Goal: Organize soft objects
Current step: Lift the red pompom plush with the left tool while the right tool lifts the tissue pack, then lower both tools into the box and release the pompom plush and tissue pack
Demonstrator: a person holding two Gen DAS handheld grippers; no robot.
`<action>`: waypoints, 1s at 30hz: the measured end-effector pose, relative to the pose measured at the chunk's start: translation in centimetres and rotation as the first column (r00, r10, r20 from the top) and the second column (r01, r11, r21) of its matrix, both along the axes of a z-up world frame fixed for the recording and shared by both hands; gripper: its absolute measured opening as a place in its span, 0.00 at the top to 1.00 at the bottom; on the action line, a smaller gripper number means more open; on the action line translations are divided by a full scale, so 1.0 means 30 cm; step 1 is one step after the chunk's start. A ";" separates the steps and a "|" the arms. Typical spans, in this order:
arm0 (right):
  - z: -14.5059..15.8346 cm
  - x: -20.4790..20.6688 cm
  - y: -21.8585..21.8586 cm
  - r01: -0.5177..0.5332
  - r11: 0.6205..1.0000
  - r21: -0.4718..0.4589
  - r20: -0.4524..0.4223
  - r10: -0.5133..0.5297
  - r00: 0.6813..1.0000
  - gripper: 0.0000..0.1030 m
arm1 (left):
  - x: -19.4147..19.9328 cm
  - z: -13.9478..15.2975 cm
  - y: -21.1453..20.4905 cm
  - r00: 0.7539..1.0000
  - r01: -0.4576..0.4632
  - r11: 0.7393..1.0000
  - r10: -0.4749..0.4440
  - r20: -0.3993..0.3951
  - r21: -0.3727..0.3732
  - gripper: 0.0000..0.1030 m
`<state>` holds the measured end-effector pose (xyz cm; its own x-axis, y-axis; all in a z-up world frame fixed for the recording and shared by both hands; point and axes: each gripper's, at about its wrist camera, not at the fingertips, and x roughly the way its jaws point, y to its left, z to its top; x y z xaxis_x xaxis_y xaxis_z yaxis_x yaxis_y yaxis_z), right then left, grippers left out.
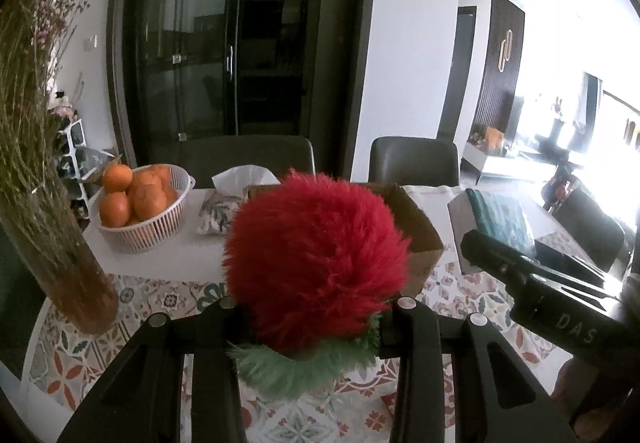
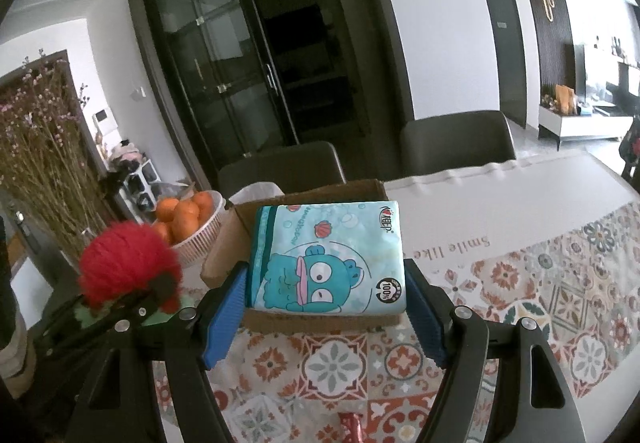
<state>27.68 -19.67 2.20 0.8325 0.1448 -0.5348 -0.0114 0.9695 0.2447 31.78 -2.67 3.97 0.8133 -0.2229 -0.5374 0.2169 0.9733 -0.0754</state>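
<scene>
My left gripper [image 1: 312, 317] is shut on a fluffy red plush with a green base [image 1: 316, 255], held above the patterned tablecloth in front of a brown cardboard box [image 1: 420, 235]. The plush also shows in the right wrist view [image 2: 128, 267], at the left. My right gripper [image 2: 326, 291] is shut on a blue cartoon tissue pack [image 2: 328, 255] and holds it over the cardboard box [image 2: 224, 243]. The right gripper's body [image 1: 552, 299] shows at the right of the left wrist view.
A white basket of oranges [image 1: 140, 203] and a floral tissue pouch [image 1: 218, 211] sit behind the box. A vase of dried flowers [image 1: 48, 203] stands at the left. Dark chairs [image 1: 412, 159] line the far table edge. The patterned tablecloth [image 2: 520, 283] stretches right.
</scene>
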 end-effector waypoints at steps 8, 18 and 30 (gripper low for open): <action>0.024 0.055 -0.003 -0.006 1.000 -0.002 0.015 0.007 1.000 0.28 | 0.053 0.029 -0.008 1.000 0.000 1.000 -0.001 0.030 0.024 0.64; 0.032 0.135 0.004 -0.017 1.000 -0.010 0.008 0.017 1.000 0.28 | 0.152 0.041 -0.005 1.000 0.004 1.000 -0.004 0.021 0.024 0.64; 0.027 0.241 -0.003 -0.018 0.999 -0.029 -0.008 0.018 1.000 0.28 | 0.283 0.032 -0.022 0.999 0.031 0.999 -0.030 -0.024 0.020 0.64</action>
<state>34.92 -19.77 3.02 0.8255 0.1437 -0.5458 -0.0269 0.9760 0.2162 40.28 -3.34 4.94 0.7935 -0.2365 -0.5608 0.2451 0.9676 -0.0612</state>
